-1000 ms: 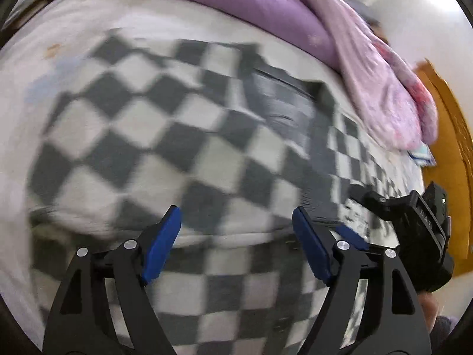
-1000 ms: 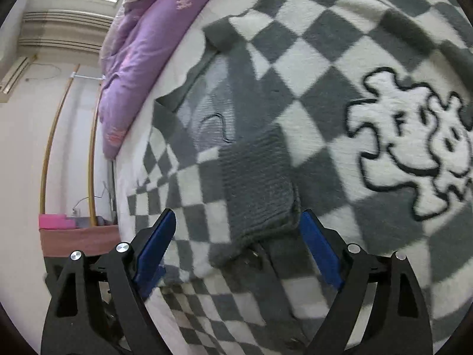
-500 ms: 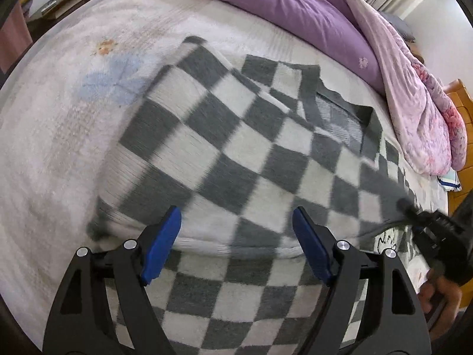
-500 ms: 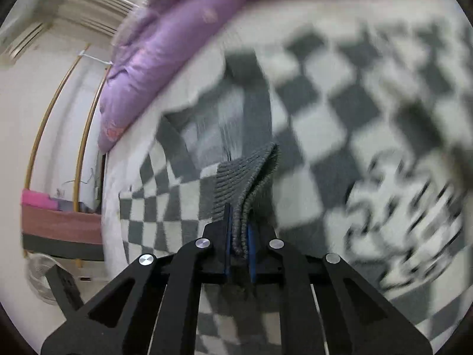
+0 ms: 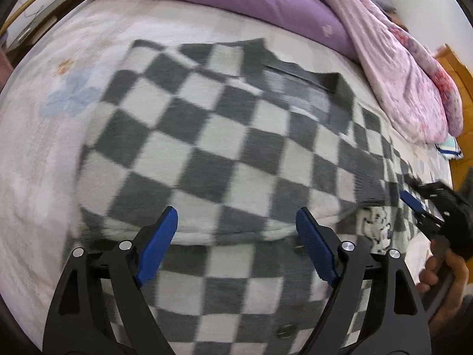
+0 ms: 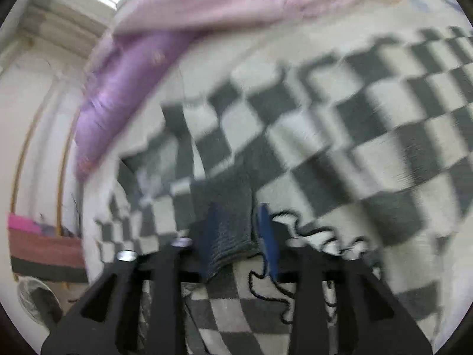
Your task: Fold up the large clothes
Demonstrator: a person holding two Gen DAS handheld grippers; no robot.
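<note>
A grey and white checked fleece jacket (image 5: 224, 148) lies spread on the bed, one sleeve folded across its body. My left gripper (image 5: 236, 236) is open and empty, just above the folded sleeve's edge. My right gripper (image 6: 239, 236) has its blue pads (image 6: 267, 236) partly apart with the grey ribbed cuff (image 6: 227, 207) between them; the view is blurred. The right gripper also shows in the left wrist view (image 5: 425, 210), at the cuff (image 5: 369, 189) on the jacket's right side. A cartoon patch (image 6: 325, 236) shows beside the cuff.
A purple and pink quilt (image 5: 295, 9) is piled along the far side of the white bedsheet (image 5: 44, 136). A wooden headboard (image 5: 461, 88) stands at the right. A fan (image 6: 38, 298) and a wall are off the bed's edge in the right wrist view.
The right gripper shut on the ribbed cuff, carried it over the jacket body, and its pads have now come partly apart. The left gripper stayed open, drifting slightly over the sleeve.
</note>
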